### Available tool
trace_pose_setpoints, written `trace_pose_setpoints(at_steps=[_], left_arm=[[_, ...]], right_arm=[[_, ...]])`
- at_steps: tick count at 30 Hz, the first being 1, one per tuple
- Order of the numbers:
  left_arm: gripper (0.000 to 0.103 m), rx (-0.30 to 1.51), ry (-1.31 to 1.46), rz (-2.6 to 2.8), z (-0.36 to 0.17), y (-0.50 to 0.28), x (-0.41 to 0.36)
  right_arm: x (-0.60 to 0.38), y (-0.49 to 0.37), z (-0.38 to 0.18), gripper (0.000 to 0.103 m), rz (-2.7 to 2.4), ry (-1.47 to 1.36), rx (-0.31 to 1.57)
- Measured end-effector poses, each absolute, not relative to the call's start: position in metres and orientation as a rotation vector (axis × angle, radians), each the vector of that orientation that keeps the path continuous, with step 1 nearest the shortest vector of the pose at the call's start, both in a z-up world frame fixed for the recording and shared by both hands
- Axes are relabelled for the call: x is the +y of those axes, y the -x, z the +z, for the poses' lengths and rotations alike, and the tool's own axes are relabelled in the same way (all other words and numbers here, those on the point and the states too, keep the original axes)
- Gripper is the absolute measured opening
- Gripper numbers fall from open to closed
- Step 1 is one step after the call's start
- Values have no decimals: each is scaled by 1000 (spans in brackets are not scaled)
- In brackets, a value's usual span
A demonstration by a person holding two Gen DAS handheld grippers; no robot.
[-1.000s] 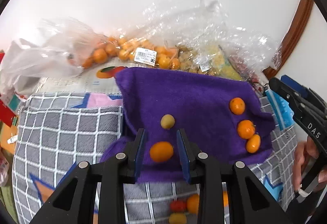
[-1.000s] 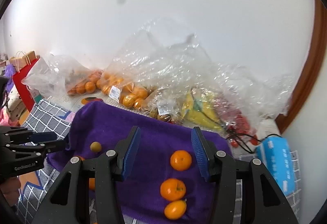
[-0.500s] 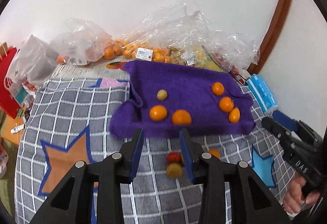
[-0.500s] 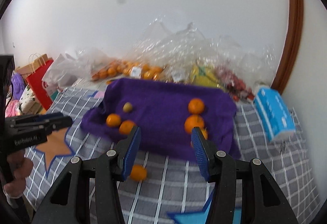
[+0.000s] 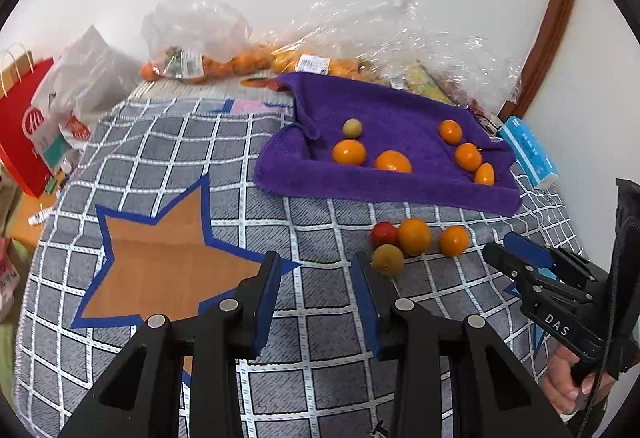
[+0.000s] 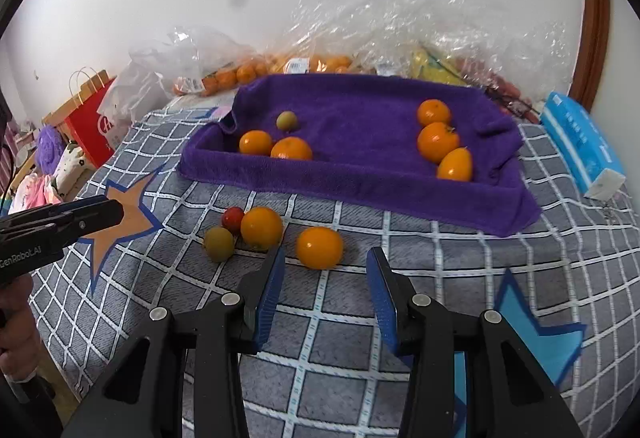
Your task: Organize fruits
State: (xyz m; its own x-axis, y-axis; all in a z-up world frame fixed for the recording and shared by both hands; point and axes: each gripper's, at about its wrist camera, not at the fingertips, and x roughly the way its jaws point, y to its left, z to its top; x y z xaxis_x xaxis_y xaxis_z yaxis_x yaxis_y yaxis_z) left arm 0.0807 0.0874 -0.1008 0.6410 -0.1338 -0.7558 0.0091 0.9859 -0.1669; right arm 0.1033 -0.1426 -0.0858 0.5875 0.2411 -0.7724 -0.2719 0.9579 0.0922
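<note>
While both pairs of blue-padded fingers stand parted with nothing between them, the right gripper (image 6: 324,280), whose fingers have just been closing, hangs just short of a loose round orange fruit (image 6: 319,247) on the grey checked bedspread (image 6: 344,322). Left of it sit three more: one orange (image 6: 261,228), one small red (image 6: 233,219), one greenish-brown (image 6: 219,243), the last just beyond the left gripper (image 5: 316,278). Farther out, the purple terry towel (image 6: 360,126) holds six fruits, five orange and one small green (image 6: 287,120). A second ago the left fingers bracketed an orange fruit on the towel; both grippers have since pulled back and down. Readable writing: "DAS" on the right gripper, "GenRobot.AI" on the left.
</note>
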Motion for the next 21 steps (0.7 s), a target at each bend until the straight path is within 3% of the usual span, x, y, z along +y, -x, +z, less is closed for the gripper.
trace_pose_setpoints(at_steps=[12,15,21], left_arm=[[34,925,188,-102,-131,-90,103],[34,930,210,-112,-133,-91,106],[34,940,202,-150,-138,-93,95]], right_arm=[[-127,-137,-124,43,274,43,973],[-124,-139,-128,36,258,67,973],[-145,-123,-122,36,239,52,942]])
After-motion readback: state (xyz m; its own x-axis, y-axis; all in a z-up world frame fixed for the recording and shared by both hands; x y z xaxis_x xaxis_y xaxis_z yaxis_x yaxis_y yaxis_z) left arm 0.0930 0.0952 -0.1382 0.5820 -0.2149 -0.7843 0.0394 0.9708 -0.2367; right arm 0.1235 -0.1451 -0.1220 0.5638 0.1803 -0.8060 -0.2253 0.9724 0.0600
